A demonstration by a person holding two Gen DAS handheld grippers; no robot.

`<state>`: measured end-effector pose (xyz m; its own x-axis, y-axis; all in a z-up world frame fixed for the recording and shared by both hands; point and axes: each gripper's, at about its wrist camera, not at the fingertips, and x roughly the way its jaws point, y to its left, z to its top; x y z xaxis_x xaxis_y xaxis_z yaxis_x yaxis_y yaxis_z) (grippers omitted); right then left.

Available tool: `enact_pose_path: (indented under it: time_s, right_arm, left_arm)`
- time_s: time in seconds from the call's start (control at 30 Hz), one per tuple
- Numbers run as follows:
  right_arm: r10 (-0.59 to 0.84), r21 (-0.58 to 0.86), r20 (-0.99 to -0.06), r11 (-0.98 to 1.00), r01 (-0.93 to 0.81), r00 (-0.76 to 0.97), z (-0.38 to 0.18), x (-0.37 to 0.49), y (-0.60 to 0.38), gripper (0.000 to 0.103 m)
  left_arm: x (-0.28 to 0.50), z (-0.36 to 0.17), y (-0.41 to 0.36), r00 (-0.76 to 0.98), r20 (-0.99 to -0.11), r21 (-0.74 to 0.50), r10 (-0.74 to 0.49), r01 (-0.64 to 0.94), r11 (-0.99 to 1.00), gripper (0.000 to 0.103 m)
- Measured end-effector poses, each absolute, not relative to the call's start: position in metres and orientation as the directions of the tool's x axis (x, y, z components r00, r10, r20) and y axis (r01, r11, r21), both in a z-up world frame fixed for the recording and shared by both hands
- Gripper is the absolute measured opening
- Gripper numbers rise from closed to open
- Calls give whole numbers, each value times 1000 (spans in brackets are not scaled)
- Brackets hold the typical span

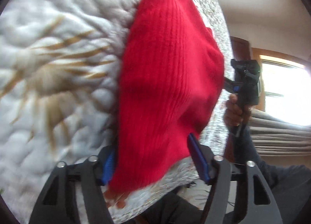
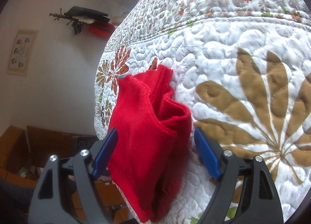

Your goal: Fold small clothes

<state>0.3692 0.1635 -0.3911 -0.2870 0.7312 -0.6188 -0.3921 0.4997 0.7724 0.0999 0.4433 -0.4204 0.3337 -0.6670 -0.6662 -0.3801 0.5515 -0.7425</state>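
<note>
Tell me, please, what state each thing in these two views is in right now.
Red sweater: bunched in loose folds, lying on the quilt.
Quilt: spread out under the sweater.
Left gripper: fingers open, sweater between them.
Right gripper: fingers open, sweater between them.

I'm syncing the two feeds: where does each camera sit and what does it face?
Left wrist: on the left gripper, facing the red knit garment on the quilt; the person's hand holding the right gripper shows.
Right wrist: on the right gripper, facing the bunched garment; only its blue fingers show.
Shared: garment and quilt.
</note>
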Motion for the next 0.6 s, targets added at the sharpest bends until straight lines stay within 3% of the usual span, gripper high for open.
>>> enact_pose_path:
  time_s: [0.03,0.07,0.13,0.23,0.4,0.5,0.53,0.57,0.6]
  right_arm:
    - [710,753,-642,511,-415,-290,-391,369,167,41]
    - [683,726,-673,535,-433,-283,-394,369,167,31]
    - [673,709,-694,574,-411,-257,-398,371,159,29]
    - [709,716,-682,597,-360,-179,-387,371,135,52]
    - [712,732,-672,600,-323,-201,-378,363,129,51]
    - [696,724,-682,602,-336,-224,-383,360,145,30]
    - [696,718,-686,602,-349,-210,-382,360,147,12]
    - [700,707,-690,599,-377,-182,-378,360,150,6]
    - [707,694,-691,595,-405,-147,-371,359,151,6]
  left_arm:
    - [89,-415,447,324,-707,-705,-629,-399,586,72]
    - [82,-411,453,320,-730,-681,-604,-409,607,72]
    - [67,-393,455,334,-759,-651,-559,-411,638,72]
    - [52,-360,449,383,-755,-652,-531,-363,665,71]
    - [84,-337,410,434,-638,-755,-636,-192,627,72]
    - [127,-348,369,372,-630,-757,-682,-97,646,72]
    - [136,-351,359,357,-621,-763,-698,-71,642,72]
    - [146,-357,351,346,-605,-775,-717,-49,631,71]
    - [152,-362,339,331,-598,-780,-730,-31,625,70]
